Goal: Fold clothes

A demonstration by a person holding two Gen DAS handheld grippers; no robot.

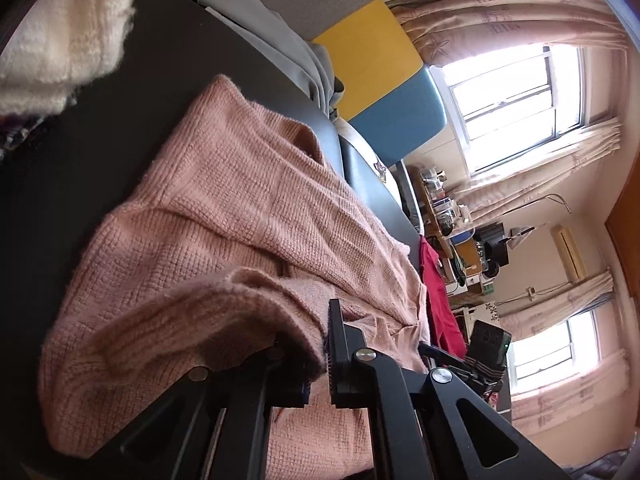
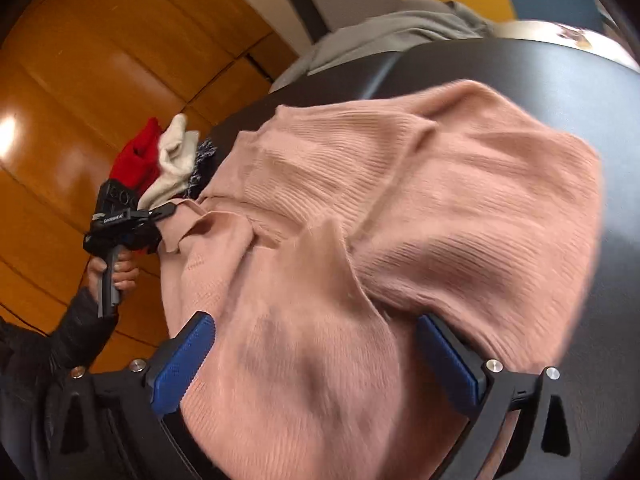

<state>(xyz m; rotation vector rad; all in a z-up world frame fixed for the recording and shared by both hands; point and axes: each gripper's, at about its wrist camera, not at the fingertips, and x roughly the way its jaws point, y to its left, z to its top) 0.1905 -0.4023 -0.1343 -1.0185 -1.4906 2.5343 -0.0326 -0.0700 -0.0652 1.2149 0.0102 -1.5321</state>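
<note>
A pink knit sweater [image 1: 240,208] lies rumpled across a dark table [image 1: 132,112]. My left gripper [image 1: 320,356] is shut on a ribbed edge of it at the bottom of the left wrist view. The right wrist view shows that same left gripper [image 2: 160,216], held by a person's hand [image 2: 124,268], pinching the sweater's [image 2: 400,200] left edge. My right gripper [image 2: 314,320] is open, its blue pads [image 2: 180,364] wide apart, with a bulge of pink fabric lying between them. The right gripper's body [image 1: 484,344] also appears past the sweater's far edge.
A cream knit garment [image 1: 60,32] lies on the table's far corner, with a grey garment [image 1: 280,44] beyond the edge. A red garment [image 1: 440,300] hangs beside the sweater. Red cloth [image 2: 136,156] and cream cloth [image 2: 172,160] are piled near the left gripper. Orange wood panels [image 2: 80,80] sit behind.
</note>
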